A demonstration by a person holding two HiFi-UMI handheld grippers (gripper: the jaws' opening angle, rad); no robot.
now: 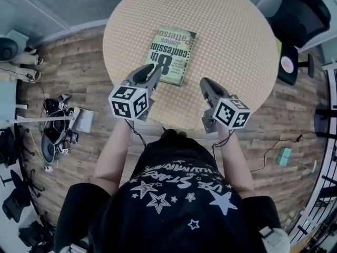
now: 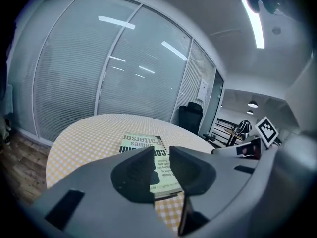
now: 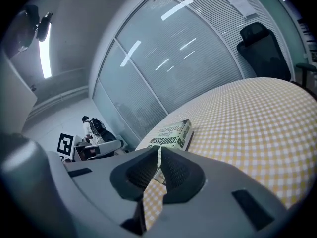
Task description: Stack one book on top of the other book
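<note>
The book (image 1: pixel 171 55) lies flat, green cover up, on the round checked worktop (image 1: pixel 237 46) just ahead of both grippers. Only that one cover shows from above, so you cannot tell whether a second book sits under it. Your left gripper (image 2: pixel 161 155) hangs by the near corner with its jaws a little apart and nothing between them, and your right gripper (image 3: pixel 159 152) has its jaws together, empty. If the pile is made, draw both clear without brushing that corner; if not, spread the jaws wide before you reach for an edge.
</note>
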